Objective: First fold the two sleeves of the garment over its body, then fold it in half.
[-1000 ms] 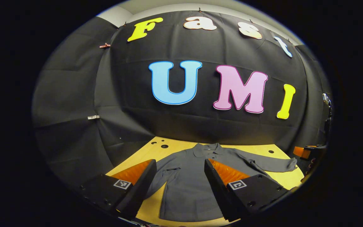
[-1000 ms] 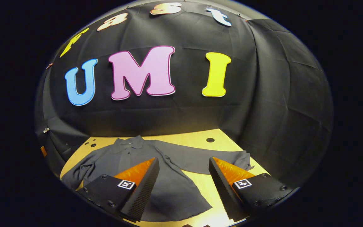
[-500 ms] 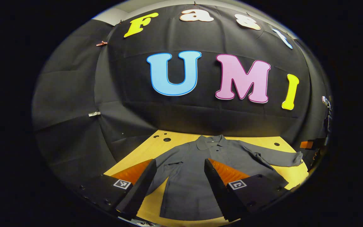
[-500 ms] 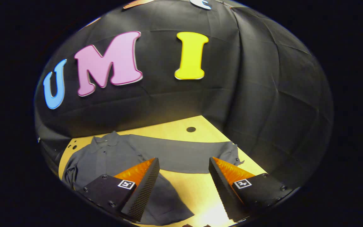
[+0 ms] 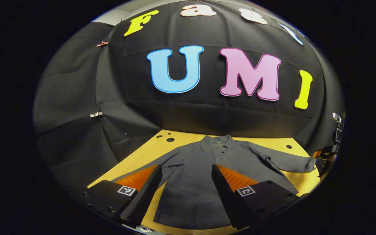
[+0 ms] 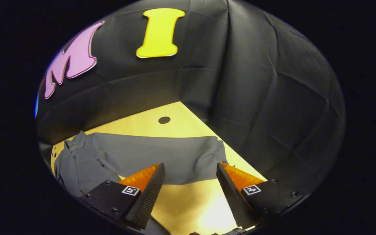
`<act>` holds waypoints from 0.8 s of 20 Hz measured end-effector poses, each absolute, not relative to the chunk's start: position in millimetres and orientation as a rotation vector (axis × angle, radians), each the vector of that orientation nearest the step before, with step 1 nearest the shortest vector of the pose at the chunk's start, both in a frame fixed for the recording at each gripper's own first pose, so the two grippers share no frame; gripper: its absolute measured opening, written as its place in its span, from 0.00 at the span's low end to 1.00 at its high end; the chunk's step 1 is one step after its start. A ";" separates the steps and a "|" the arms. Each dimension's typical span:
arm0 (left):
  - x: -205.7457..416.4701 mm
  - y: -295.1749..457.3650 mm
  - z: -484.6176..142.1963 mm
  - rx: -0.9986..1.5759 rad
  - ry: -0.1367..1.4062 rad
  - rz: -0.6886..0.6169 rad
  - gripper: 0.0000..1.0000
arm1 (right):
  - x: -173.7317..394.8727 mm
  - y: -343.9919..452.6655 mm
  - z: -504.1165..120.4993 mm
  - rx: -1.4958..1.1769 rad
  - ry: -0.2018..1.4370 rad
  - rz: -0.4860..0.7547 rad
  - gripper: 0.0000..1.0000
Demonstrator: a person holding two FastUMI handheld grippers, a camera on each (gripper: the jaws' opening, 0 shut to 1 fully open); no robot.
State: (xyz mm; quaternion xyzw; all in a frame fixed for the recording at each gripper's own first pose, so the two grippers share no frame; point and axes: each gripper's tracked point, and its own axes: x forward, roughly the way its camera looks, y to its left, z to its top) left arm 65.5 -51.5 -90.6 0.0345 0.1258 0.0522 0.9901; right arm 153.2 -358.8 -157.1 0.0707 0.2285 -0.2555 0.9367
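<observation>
Dark grey long-sleeved collared shirt [image 5: 204,173] flat on yellow wooden counter [image 6: 175,127]. Left claw [image 5: 185,182] and right claw [image 6: 190,181] hover above, both spread wide, empty.

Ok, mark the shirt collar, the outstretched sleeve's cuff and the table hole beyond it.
collar [image 5: 216,142], left gripper view, its middle
cuff [image 6: 216,152], right gripper view, sleeve's end
table hole [image 6: 164,120], right gripper view, its centre

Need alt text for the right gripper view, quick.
The right gripper, jaws open, hovers over the outstretched sleeve of a grey collared shirt lying flat on a yellow table. The booth's black cloth wall rises behind.
</observation>
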 end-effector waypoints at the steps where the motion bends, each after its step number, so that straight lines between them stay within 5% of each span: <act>1: 68.1 -56.4 -91.8 0.060 0.261 0.100 0.96 | 155.8 -368.4 -163.9 0.158 0.483 -0.538 0.98; 16: 76.4 -74.8 -106.8 0.116 0.327 0.081 0.96 | 203.4 -447.5 -236.7 0.323 0.666 -0.658 0.99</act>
